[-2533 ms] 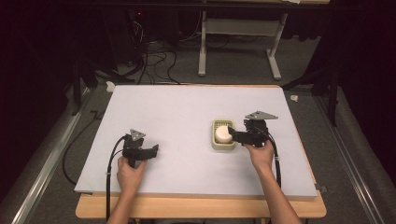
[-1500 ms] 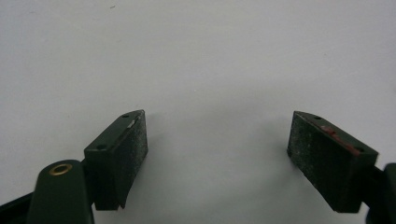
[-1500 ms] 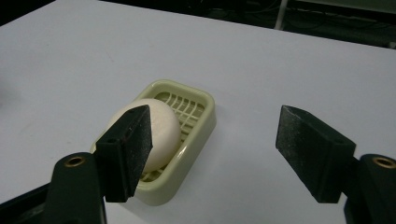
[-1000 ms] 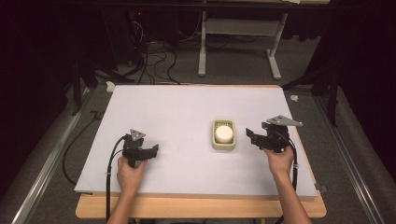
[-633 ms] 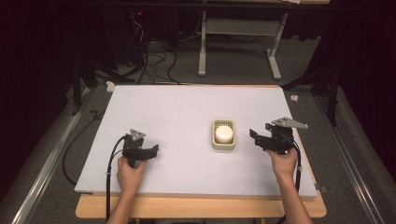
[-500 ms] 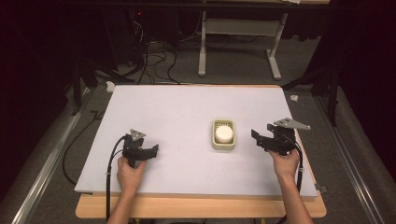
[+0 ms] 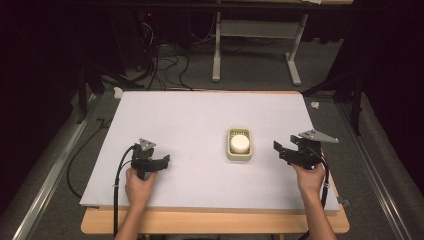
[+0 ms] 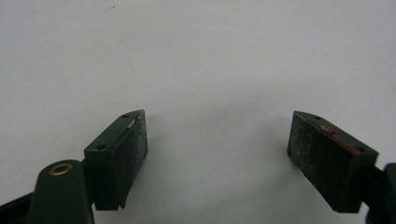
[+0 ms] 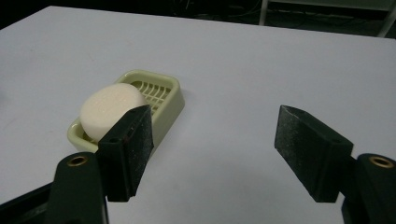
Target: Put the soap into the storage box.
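Two grippers sit low over a white board (image 7: pixel 200 112) that covers a wooden table (image 7: pixel 215 222), each held by a hand coming in from the near edge. At the left, the left gripper (image 7: pixel 165 161) rests near the front left part of the board, its black cable (image 7: pixel 118 180) looping back beside the forearm; in the left gripper view its jaws stand wide apart, with bare white surface and nothing else between the pads (image 8: pixel 133 144). Toward the middle, a little right of centre, a pale green soap dish (image 7: pixel 239 156) lies flat on the board, and a round white soap bar (image 7: pixel 240 143) sits in it, toward one end, leaving the slotted floor bare at the other. At the right, the right gripper (image 7: pixel 276 150) points at the dish from just beside it without touching. Its jaws are also spread apart and empty, and in the right gripper view the dish (image 9: pixel 170 95) and soap (image 9: pixel 109 107) lie beyond the left-hand pad (image 9: pixel 135 140).
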Tool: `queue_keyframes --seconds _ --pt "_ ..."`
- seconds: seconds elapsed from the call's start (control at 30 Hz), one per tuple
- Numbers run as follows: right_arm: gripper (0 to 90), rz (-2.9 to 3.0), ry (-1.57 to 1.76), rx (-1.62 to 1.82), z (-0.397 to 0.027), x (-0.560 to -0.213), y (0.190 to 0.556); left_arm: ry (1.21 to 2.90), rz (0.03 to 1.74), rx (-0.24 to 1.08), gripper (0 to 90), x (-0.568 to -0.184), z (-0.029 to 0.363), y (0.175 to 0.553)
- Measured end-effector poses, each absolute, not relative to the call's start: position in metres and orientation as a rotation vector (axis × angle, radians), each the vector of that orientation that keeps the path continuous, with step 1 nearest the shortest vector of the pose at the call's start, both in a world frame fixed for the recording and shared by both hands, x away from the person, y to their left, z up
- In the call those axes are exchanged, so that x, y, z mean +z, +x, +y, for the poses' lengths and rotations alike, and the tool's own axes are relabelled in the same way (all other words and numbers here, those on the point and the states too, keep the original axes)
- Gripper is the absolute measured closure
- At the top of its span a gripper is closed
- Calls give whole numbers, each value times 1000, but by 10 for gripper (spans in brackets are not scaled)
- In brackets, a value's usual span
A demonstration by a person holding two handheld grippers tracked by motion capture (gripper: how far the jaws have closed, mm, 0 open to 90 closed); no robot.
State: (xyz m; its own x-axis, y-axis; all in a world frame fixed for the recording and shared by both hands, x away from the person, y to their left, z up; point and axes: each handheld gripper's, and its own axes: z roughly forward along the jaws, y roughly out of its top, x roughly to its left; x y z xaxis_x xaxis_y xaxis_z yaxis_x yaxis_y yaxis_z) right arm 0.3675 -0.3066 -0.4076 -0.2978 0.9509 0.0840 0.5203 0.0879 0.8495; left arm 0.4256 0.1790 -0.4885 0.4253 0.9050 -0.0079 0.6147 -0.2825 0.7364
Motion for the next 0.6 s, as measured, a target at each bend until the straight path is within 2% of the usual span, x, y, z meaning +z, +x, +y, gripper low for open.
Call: queue_keyframes --seconds 0.6 --pt "289 1865 1480 1100 -319 -421 358 2008 1279 554 205 -488 179 426"
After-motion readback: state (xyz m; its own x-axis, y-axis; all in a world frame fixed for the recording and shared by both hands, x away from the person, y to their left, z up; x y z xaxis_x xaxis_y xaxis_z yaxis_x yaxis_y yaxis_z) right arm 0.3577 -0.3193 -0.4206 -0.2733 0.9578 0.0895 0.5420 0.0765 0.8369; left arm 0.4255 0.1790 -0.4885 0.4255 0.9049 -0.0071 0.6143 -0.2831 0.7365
